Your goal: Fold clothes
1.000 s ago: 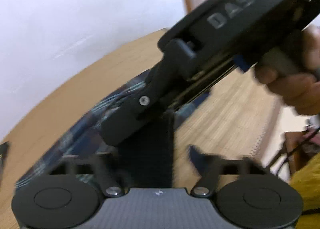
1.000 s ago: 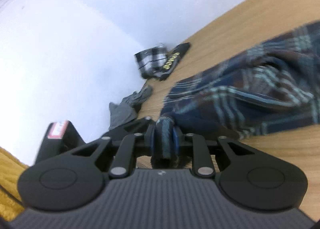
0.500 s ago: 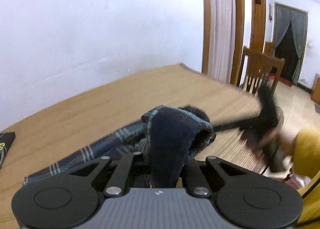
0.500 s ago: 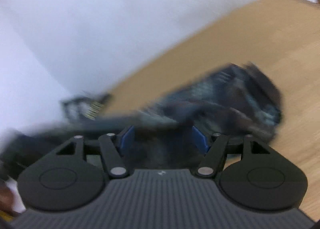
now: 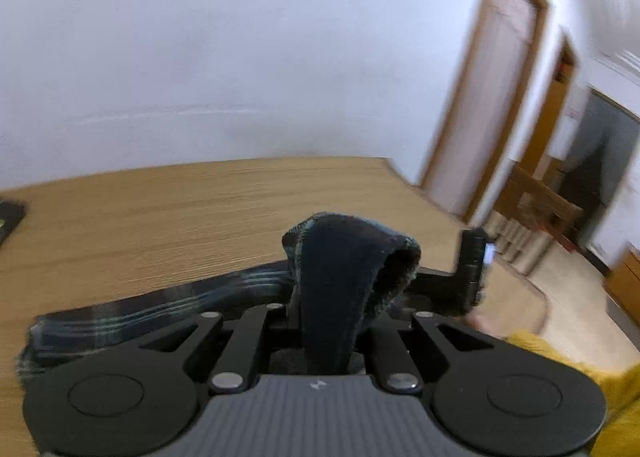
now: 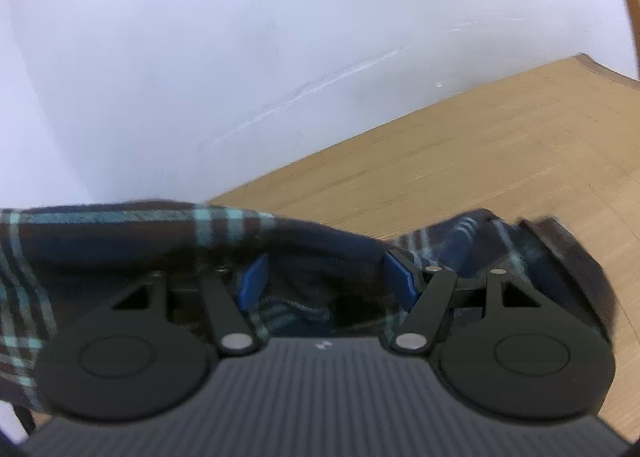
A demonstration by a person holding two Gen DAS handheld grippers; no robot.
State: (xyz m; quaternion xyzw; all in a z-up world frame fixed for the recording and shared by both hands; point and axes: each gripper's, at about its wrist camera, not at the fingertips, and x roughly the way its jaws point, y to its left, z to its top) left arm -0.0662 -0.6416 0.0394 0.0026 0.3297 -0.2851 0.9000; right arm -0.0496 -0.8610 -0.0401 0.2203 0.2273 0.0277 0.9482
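1. Left wrist view: left hand-held gripper (image 5: 326,321) clenched on a bunched fold of the dark plaid garment (image 5: 344,281). The fold stands up in a hump between the nearly closed jaws.
2. From that hump the garment trails off to the left as a flat striped band lying on the wooden bench (image 5: 160,209); the pinched end is lifted off the bench.
3. Just right of the hump, a black piece of the other tool (image 5: 472,269) shows with a bit of a hand beside it; blurred, so no more detail there.
4. Yellow sleeve (image 5: 600,385) at the lower right edge, well right of the garment.
5. Small dark object (image 5: 10,215) at the far left bench edge, well apart from the garment; can't identify it.
6. Behind the bench: white wall (image 5: 240,57). Right of it, a wood-framed door (image 5: 500,97) and a wooden chair (image 5: 536,193).
7. Right wrist view: right hand-held gripper (image 6: 326,277) released, jaws spread wide, blue pads (image 6: 252,281) visible on both sides.
8. Same plaid garment (image 6: 160,233) is draped across the right gripper's fingers, and cloth sags into the gap between the pads. Pads not pressing on it as far as I can see.
9. Garment spreads to both sides of that gripper, with the left part hanging over its housing and the right part bunched over the bench (image 6: 480,145).
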